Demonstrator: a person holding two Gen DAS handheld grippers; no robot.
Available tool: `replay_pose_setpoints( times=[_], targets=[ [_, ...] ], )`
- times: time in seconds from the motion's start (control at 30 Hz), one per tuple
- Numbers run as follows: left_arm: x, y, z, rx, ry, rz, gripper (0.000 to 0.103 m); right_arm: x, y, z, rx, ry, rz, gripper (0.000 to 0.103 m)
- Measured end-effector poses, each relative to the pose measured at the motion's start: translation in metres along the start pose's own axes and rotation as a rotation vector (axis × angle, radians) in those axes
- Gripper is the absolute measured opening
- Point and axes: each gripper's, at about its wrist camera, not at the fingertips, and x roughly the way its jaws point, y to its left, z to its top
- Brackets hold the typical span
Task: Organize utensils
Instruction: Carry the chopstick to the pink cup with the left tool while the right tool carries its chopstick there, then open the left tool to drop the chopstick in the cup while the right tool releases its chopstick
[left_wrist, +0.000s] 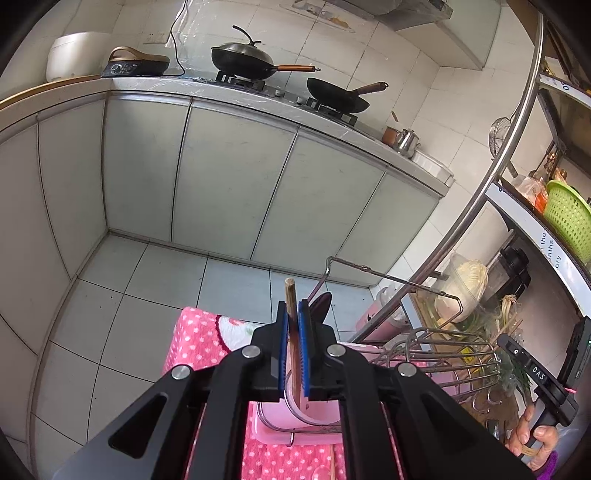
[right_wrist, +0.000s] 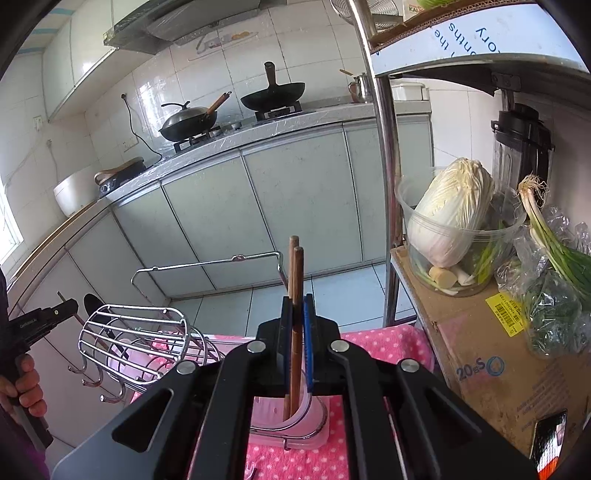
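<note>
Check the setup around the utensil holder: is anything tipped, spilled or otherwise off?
Yes. The wire utensil rack lies tipped on its side on the pink dotted towel, hooks pointing sideways. Otherwise nothing looks spilled or broken: the left gripper and right gripper each clamp wooden chopsticks over the pink cup.

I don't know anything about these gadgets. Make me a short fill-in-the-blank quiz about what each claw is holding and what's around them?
1. The left gripper is shut on a single wooden ____.
2. The right gripper clamps ____ chopsticks side by side.
3. The cloth under the wire utensil rack is pink with white ____.
4. On the stove, ____ dark woks sit on the burners.

Missing words: chopstick; two; dots; two
</note>
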Motion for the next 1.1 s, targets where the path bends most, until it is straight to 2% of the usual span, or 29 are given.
replay_pose_setpoints(
  times=[0.17, 0.33, 0.57, 0.77, 0.87, 0.97, 1.1],
  targets=[
    [-0.002, 0.001, 0.0, -0.029, -0.001, -0.005, 0.008, 0.002, -0.004, 0.0, 0.025, 0.033, 0.011, 0.007],
    [-0.013, 0.002, 0.0, -0.039, -0.023, -0.012, 0.02, -0.007, -0.007, 0.0, 0.046, 0.025, 0.028, 0.032],
    [-0.032, 0.007, 0.002, -0.049, -0.045, -0.005, 0.023, -0.028, -0.006, -0.004, 0.029, -0.003, 0.012, 0.033],
    [-0.057, 0.013, -0.009, -0.051, -0.058, -0.003, 0.024, -0.051, -0.002, -0.028, -0.004, -0.001, -0.007, 0.033],
    [-0.066, 0.013, -0.023, -0.044, -0.036, -0.014, 0.024, -0.058, 0.001, -0.05, -0.015, 0.023, -0.015, 0.033],
    [-0.069, 0.012, -0.043, -0.034, 0.005, -0.029, 0.024, -0.057, 0.005, -0.077, -0.015, 0.083, 0.017, 0.033],
    [-0.053, 0.005, -0.08, -0.015, 0.131, -0.064, 0.024, -0.04, 0.008, -0.115, -0.002, 0.205, 0.059, 0.033]
  ],
)
